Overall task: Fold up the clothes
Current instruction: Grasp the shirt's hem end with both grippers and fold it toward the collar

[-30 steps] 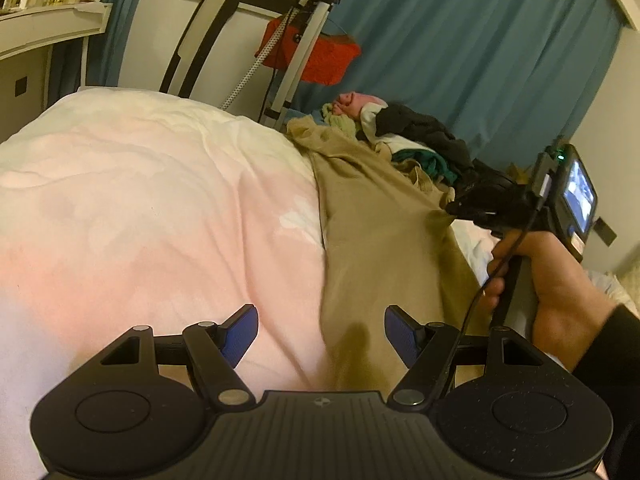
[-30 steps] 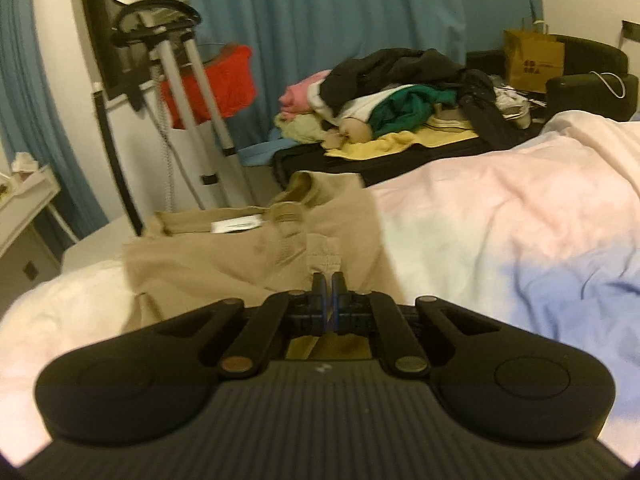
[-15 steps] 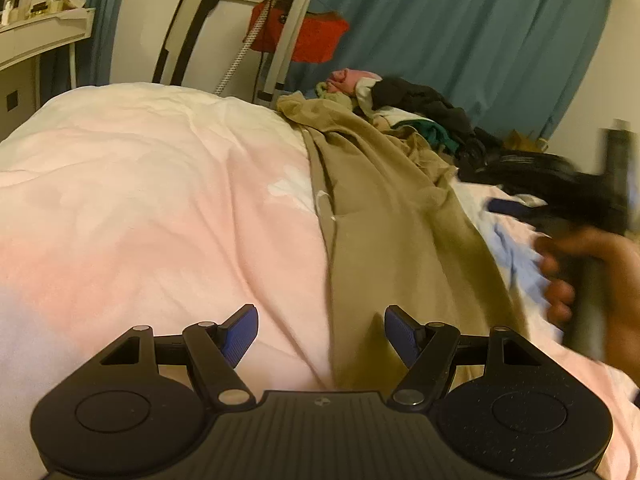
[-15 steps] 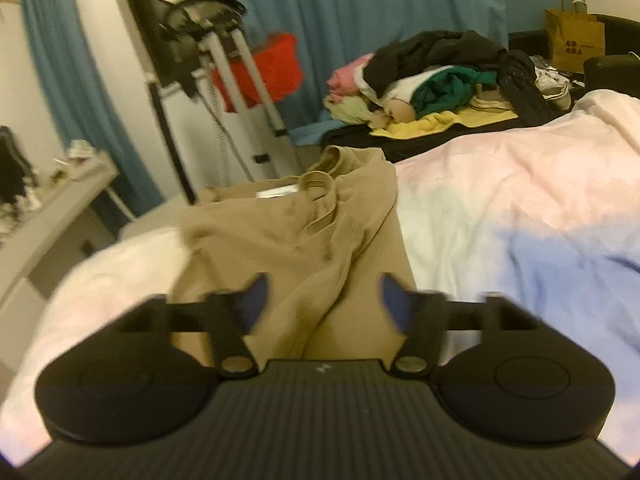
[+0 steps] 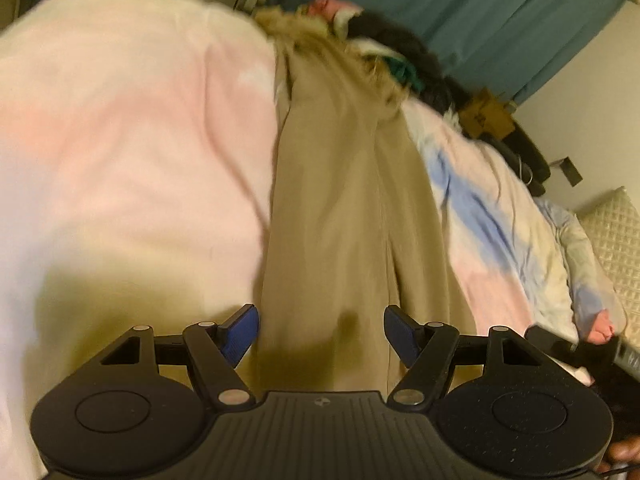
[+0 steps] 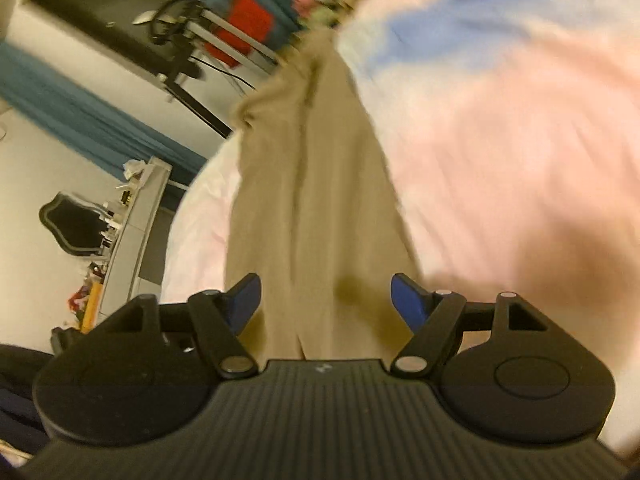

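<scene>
Left claw [image 5: 320, 334] agape, right claw [image 6: 325, 302] agape, neither gripping. Tan garment [image 5: 340, 200] stretched lengthwise straight ahead between both sets of tips on bed [image 5: 120, 140]; likely positioned for hem pickup.

Motion blur smears the clothes pile [image 5: 384, 48] and the shelf clutter [image 6: 116, 216] beyond telling.

Home bedroom: duvet-covered bed [image 5: 132, 128], teal curtains [image 5: 500, 12].
</scene>
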Available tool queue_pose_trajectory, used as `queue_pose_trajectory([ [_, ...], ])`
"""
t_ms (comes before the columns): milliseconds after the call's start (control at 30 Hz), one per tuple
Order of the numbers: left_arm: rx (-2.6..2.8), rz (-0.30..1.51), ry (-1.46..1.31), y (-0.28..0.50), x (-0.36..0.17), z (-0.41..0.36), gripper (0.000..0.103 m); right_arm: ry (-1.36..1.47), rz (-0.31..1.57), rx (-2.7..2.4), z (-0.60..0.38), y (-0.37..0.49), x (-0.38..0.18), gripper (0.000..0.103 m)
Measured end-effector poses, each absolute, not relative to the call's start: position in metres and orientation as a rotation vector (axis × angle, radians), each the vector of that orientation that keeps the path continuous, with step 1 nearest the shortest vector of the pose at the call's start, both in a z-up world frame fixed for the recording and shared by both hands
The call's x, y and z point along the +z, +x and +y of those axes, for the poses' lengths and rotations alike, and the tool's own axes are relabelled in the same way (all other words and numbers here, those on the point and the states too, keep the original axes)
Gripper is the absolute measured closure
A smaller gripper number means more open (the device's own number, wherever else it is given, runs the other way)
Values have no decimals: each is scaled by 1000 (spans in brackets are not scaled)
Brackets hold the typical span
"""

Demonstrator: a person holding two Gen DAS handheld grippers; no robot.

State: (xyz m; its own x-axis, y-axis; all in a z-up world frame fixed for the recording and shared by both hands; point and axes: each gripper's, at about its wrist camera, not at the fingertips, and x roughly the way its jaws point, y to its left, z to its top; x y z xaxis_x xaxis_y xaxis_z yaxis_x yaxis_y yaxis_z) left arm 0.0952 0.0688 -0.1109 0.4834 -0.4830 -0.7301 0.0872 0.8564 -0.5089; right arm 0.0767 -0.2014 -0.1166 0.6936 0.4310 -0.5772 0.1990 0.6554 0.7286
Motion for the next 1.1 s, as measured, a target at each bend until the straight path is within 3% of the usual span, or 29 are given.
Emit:
queue_pose_trajectory([
  [167,-337,1128,-595,85,-131,82,39,908,902,77,-202,71,-134,29],
  [333,-342,1212,-656,71,-139,83,51,931,1017,66,-206,76,-157,30],
  [400,-347,1233,-638,63,-138,79,80,948,1041,104,-204,74,-159,30],
  [467,-352,1264,-654,55,-139,78,90,955,1057,146,-201,72,-159,32],
  [567,-339,1267,-653,50,-138,78,86,896,1071,161,-192,71,-156,38],
  [700,-330,1293,-636,54,-140,71,58,753,1102,141,-179,76,-152,48],
  [733,-328,1300,-632,55,-141,70,57,721,1105,142,-176,76,-149,59],
  [767,-328,1299,-629,54,-140,68,58,694,1105,146,-173,75,-146,70],
  [833,-331,1285,-628,52,-135,67,63,658,1094,168,-170,71,-139,80],
  [900,-330,1277,-636,49,-129,66,88,659,1081,184,-171,69,-131,86],
  [1100,-329,1208,-733,43,-100,81,95,697,958,228,-187,69,-85,94],
])
